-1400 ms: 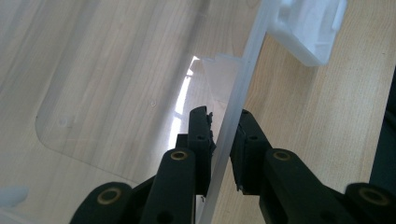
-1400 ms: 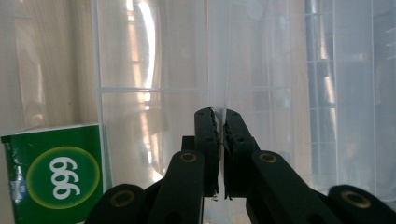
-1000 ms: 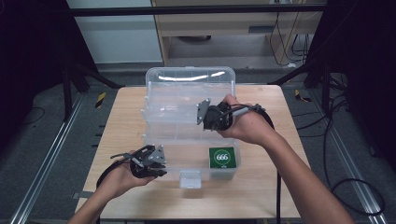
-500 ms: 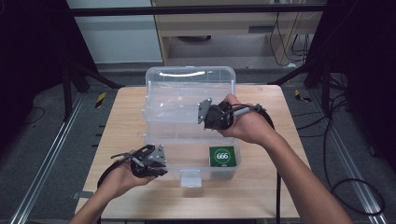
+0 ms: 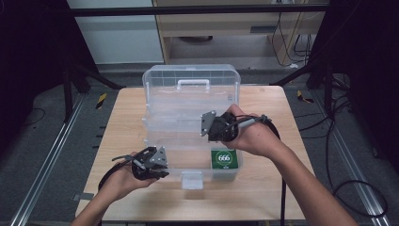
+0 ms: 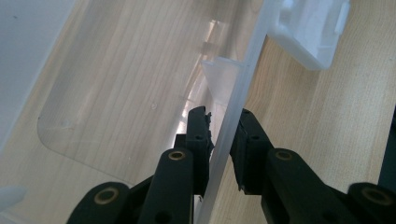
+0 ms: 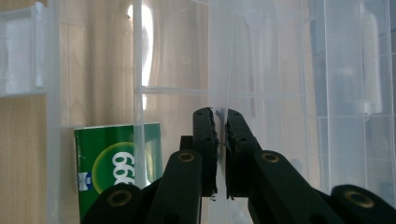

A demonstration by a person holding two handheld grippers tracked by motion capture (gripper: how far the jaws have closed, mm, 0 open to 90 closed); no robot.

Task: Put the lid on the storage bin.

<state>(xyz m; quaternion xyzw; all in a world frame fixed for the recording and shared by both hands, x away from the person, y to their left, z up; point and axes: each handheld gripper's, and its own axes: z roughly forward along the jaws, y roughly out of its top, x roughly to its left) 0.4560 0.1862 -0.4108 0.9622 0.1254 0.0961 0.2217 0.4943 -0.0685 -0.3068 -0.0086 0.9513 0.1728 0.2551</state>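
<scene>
A clear plastic tiered organiser box stands open on the wooden table, its trays fanned toward me. A green packet marked 666 lies in the lowest tray's right compartment and also shows as the green packet behind a clear divider. My left gripper is at the lowest tray's front left. In the left gripper view my left gripper clamps that tray's front wall between its jaws. My right gripper is shut on a middle tray's thin clear edge, seen close as my right gripper.
A white latch sticks out from the lowest tray's front, just right of my left gripper. Bare table lies on both sides of the box. Metal frame rails, cables and a cabinet surround the table on the floor.
My right gripper has shifted slightly toward me and down, still holding the tray edge. My left gripper has stayed in place on the front wall.
</scene>
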